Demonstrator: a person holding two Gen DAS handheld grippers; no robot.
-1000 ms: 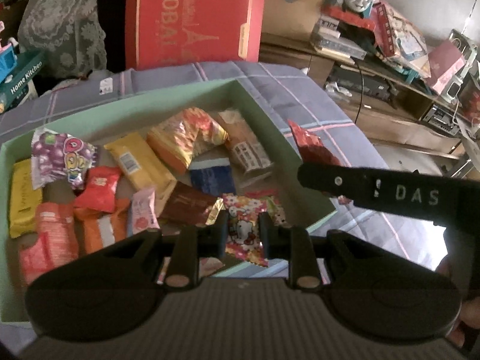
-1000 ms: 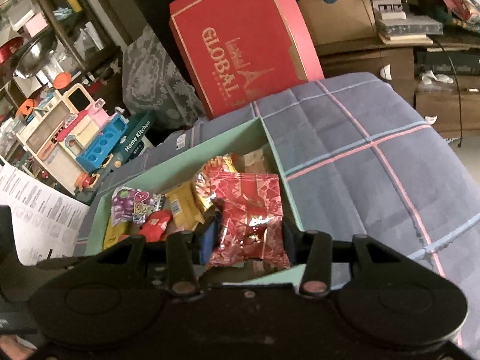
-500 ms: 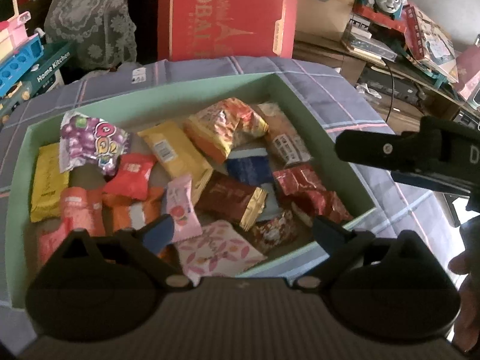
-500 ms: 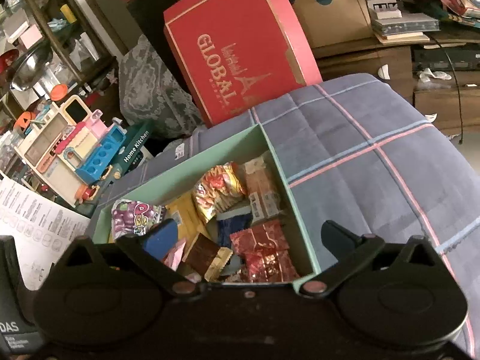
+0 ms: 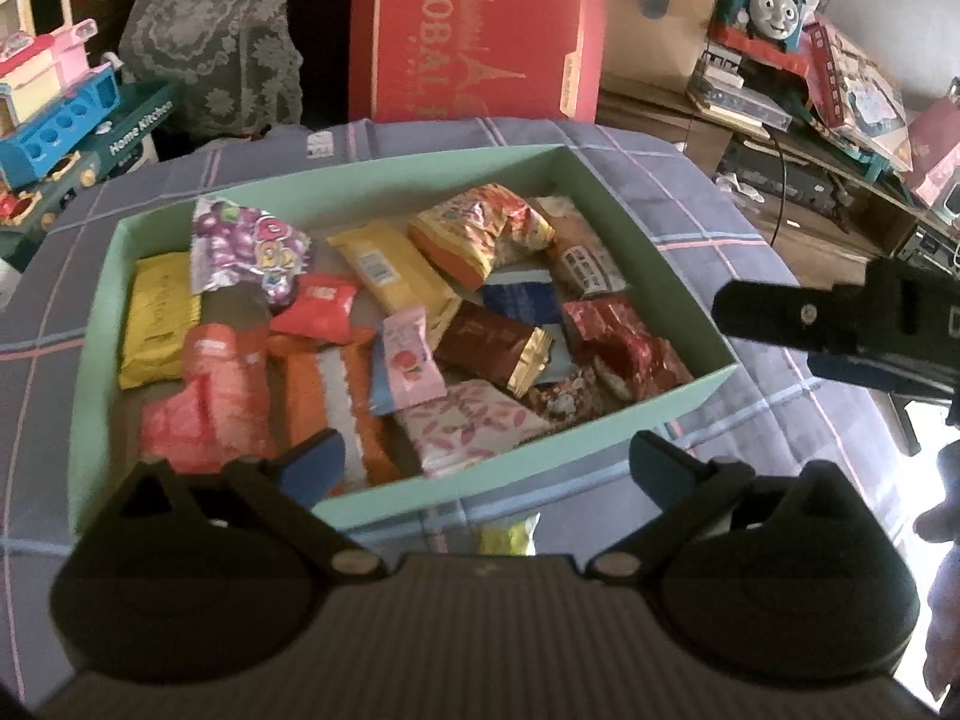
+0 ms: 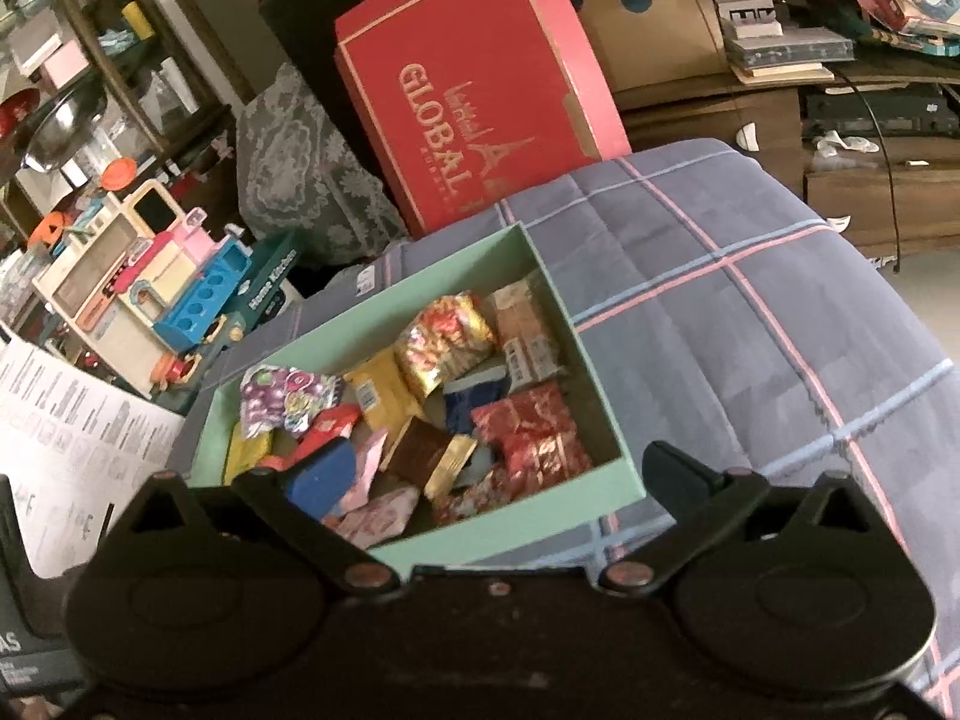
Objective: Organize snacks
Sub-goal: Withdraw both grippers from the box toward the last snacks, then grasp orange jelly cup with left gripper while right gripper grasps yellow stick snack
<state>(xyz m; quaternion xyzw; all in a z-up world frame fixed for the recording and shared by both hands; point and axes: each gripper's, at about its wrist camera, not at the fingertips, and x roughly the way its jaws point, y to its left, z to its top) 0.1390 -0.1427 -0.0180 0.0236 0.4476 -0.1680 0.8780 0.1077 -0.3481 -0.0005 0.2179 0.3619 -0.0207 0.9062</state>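
Here both the left tool [image 5: 486, 459] and right tool [image 6: 498, 474] gape wide, empty, above the snack-filled green box [image 5: 600, 192].

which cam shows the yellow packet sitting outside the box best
The left wrist view: the yellow packet peeks out on the plaid cloth just in front of the green box, above the gripper body. In the right wrist view that spot is hidden, so it shows nothing of it.
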